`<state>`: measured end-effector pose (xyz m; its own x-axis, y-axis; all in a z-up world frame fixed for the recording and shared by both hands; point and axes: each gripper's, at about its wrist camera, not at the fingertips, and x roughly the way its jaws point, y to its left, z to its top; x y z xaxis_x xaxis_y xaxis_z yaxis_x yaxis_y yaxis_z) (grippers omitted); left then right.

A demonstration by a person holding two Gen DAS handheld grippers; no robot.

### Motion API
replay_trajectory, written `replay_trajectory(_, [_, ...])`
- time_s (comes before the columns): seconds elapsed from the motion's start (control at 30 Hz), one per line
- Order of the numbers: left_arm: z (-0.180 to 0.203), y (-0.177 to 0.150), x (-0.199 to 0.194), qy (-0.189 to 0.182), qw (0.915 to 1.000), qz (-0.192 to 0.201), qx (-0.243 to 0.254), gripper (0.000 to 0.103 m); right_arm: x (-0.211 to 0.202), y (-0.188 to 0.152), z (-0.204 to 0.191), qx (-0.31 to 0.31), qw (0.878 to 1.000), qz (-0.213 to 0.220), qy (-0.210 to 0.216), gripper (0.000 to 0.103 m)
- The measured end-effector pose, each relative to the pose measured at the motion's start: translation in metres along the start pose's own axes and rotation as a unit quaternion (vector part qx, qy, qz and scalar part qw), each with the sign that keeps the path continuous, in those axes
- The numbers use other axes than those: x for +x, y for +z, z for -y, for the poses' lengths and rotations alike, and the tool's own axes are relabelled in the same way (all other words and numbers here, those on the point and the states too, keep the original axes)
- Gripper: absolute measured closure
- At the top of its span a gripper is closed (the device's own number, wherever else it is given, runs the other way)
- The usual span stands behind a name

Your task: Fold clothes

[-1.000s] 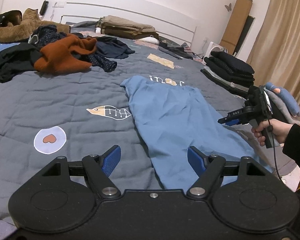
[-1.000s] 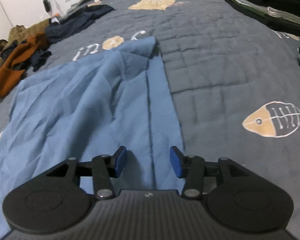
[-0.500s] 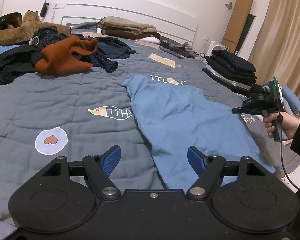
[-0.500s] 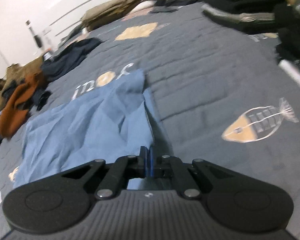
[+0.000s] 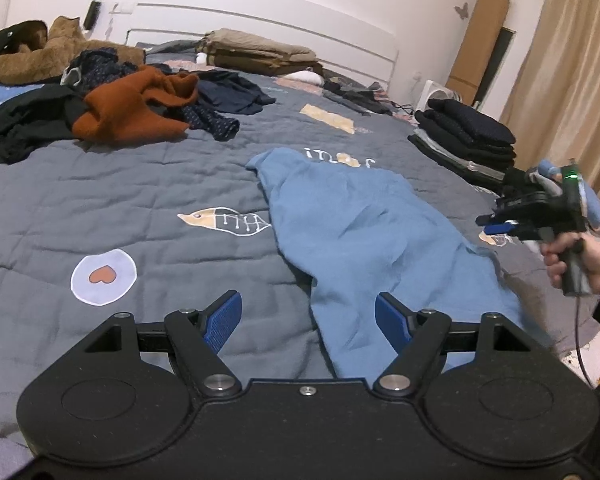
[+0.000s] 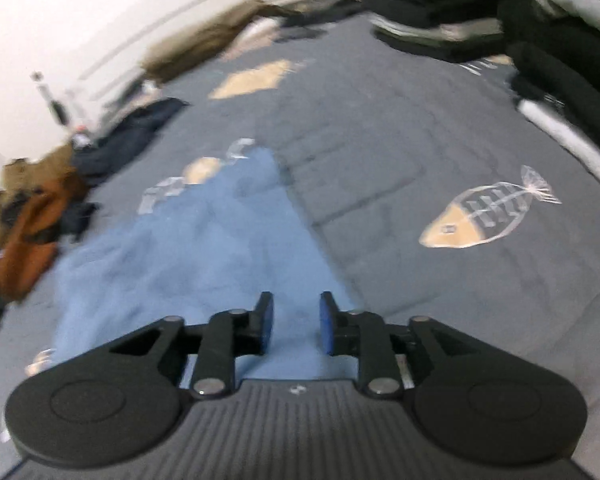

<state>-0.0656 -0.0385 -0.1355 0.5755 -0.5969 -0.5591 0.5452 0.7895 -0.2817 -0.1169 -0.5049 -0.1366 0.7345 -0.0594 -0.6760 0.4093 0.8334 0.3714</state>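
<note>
A light blue garment (image 5: 364,240) lies spread across the middle of the grey quilted bed (image 5: 100,200), its far end touching the white lettering printed on the quilt and its near end running under the left hand-held gripper (image 5: 308,320). That gripper hovers low over the garment's near edge with its blue pads wide apart, released and grasping nothing. The right hand-held gripper (image 6: 296,322) is raised clear of the cloth on the garment's right side, seen from the left wrist view in the person's right hand (image 5: 580,256); its jaws stand partly apart with nothing between them, so it is released too. Beyond the garment sits a heap of unfolded clothes topped by a rust-orange sweater (image 5: 132,108), and to the garment's right a stack of folded dark clothes (image 5: 464,136). Judging by this, the garment is laid out but not yet folded, and the step in hand is reaching for a grip. The next move likely calls for each gripper to drop to a near corner, pinch one layer of fabric, and carry it towards the far end
</note>
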Motion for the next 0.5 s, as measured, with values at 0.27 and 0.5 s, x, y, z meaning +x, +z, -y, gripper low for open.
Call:
replay_trajectory(0.27, [-0.013, 0.038, 0.019, -0.035, 0.9988, -0.005, -0.033, 0.03, -0.023, -0.012, -0.056, -0.002, 0.992, 0.001, 0.126, 0.056])
replay_trajectory(0.5, [-0.025, 0.087, 0.067, -0.033, 0.9983, 0.009, -0.048, 0.037, -0.022, -0.016, -0.064, 0.008, 0.982, 0.005, 0.19, 0.047])
